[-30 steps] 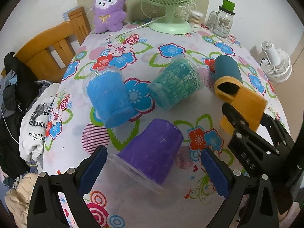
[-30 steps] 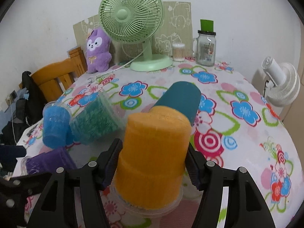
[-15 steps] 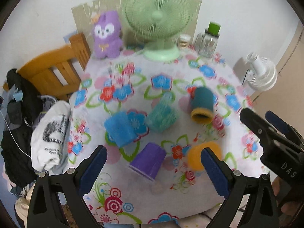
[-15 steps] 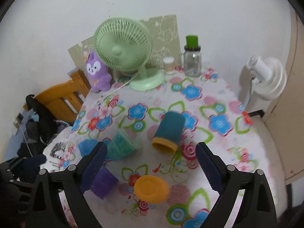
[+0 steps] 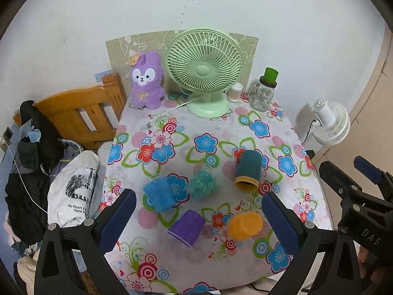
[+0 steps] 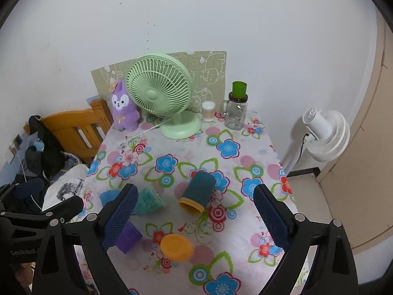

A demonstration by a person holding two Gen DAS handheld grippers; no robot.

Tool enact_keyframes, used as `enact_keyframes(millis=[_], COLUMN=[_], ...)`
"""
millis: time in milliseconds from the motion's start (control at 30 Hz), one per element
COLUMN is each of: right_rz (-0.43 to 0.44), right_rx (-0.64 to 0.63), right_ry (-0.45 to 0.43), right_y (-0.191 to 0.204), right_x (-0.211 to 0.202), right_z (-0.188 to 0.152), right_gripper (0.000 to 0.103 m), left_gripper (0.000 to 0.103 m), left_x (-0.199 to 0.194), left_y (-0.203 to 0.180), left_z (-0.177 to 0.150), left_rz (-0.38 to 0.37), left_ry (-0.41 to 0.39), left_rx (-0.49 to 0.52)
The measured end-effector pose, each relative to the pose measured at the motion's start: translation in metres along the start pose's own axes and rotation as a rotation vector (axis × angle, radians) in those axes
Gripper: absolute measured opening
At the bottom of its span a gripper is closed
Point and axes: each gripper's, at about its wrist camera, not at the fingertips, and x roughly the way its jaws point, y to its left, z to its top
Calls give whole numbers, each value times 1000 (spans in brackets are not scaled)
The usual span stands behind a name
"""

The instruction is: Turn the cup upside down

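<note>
An orange cup (image 5: 244, 226) (image 6: 176, 246) stands upside down on the flowered tablecloth (image 5: 260, 127) near the front edge. A purple cup (image 5: 186, 228) (image 6: 128, 237), a blue cup (image 5: 158, 195) (image 6: 108, 196), a teal cup (image 5: 202, 184) (image 6: 147, 200) and a dark teal cup with an orange rim (image 5: 248, 170) (image 6: 197, 193) lie on their sides. My left gripper (image 5: 196, 217) and my right gripper (image 6: 195, 216) are both open and empty, held high above and in front of the table.
A green fan (image 5: 203, 71), a purple plush toy (image 5: 146, 82), a glass jar with a green cap (image 5: 264, 93) and a small white container (image 5: 235, 93) stand at the table's back. A wooden chair (image 5: 81, 113) with clothes is left. A white floor fan (image 5: 329, 123) is right.
The right gripper let go of the orange cup, which now stands upside down. Both grippers have pulled back and up, away from the table.
</note>
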Motion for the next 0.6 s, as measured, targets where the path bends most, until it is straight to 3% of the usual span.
enact_keyframes(millis=[600], right_rz=[-9], right_rx=[-7], right_ry=[11], right_y=[1], right_x=[-3], right_z=[-6], right_gripper=[97], left_gripper=[103], left_x=[-8], left_y=[-4], left_z=[-9], left_rz=[10], left_ry=[-14], left_rx=[-1])
